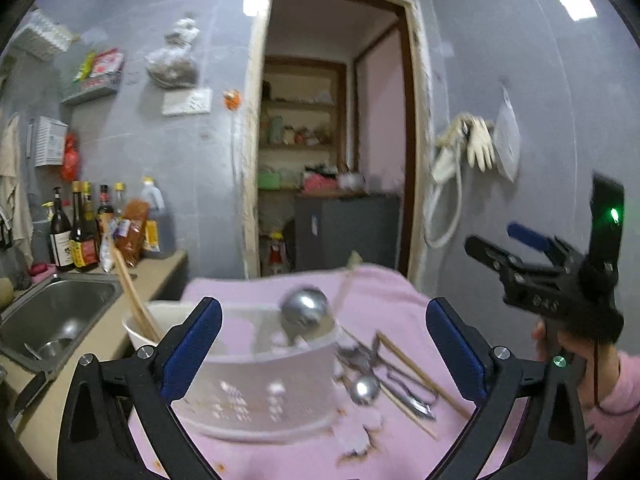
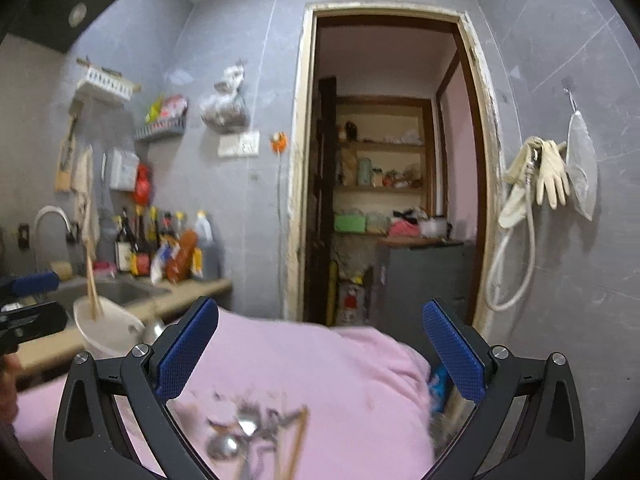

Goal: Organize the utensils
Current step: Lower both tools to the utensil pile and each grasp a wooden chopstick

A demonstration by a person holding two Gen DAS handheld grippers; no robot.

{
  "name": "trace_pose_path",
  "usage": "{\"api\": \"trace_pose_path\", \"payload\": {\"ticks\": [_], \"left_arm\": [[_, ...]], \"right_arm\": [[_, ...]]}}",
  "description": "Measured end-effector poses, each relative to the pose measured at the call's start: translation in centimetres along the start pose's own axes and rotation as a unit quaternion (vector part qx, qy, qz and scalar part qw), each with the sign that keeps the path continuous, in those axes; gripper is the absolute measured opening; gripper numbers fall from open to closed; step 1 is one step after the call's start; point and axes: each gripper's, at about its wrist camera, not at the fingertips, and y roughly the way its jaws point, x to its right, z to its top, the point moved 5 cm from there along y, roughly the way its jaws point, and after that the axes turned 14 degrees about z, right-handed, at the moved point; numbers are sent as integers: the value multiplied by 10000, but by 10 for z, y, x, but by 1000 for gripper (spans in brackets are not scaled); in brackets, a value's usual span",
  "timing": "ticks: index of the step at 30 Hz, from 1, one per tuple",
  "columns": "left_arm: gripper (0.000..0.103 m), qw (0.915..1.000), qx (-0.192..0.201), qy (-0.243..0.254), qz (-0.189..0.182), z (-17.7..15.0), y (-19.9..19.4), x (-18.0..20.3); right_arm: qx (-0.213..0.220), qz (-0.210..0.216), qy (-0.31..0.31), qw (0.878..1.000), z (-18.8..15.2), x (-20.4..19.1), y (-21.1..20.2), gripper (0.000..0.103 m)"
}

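Observation:
A white plastic utensil holder (image 1: 256,364) stands on a pink cloth (image 1: 392,300). It holds wooden chopsticks (image 1: 134,300), a steel ladle (image 1: 306,312) and a pale-handled utensil (image 1: 346,284). To its right lies a pile of loose spoons (image 1: 364,388), cutlery and chopsticks (image 1: 424,376). My left gripper (image 1: 324,344) is open and empty, facing the holder. My right gripper (image 2: 320,356) is open and empty above the loose pile (image 2: 248,436); it also shows in the left wrist view (image 1: 504,248). The holder shows at the left of the right wrist view (image 2: 108,332).
A steel sink (image 1: 56,316) with dishes sits at the left in a beige counter (image 1: 160,272). Sauce bottles (image 1: 84,232) stand behind it. An open doorway (image 1: 332,140) is straight ahead. Gloves and a hose (image 1: 464,152) hang on the right wall.

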Motion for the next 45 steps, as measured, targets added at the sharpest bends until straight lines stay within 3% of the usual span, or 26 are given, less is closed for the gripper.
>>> {"api": "trace_pose_path", "payload": {"ticks": [4,8,12,16,20,25,29,38,45], "left_arm": [[100,9978,-582,287,-107,-24,14,24],[99,9905,-1268,431,-304,-48,33,43],[94,9803,-1886,390,-445,-71,48,56],[70,9660,-2516,182,-558,-84,66,65],[52,9528,-2971,101,-612,-95,84,76],[33,9423,-3291,48,-608,-105,101,84],[30,9368,-3434,-120,-654,-108,114,88],[18,9324,-3572,-157,-531,-110,133,94],[17,9298,-3652,-162,-417,-108,136,92]], "right_arm": [[-389,43,79,9992,-20,13,0,103],[-909,188,321,9952,-45,26,7,103],[-1421,363,437,9882,-65,33,19,86],[-2013,522,599,9763,-85,36,38,78],[-2568,782,810,9599,-100,38,58,59],[-3141,1155,1138,9354,-117,38,78,46],[-3412,1391,1412,9188,-127,38,89,39],[-3677,1501,1481,9058,-130,37,109,37],[-3941,1417,1188,9003,-135,30,122,37]]}}
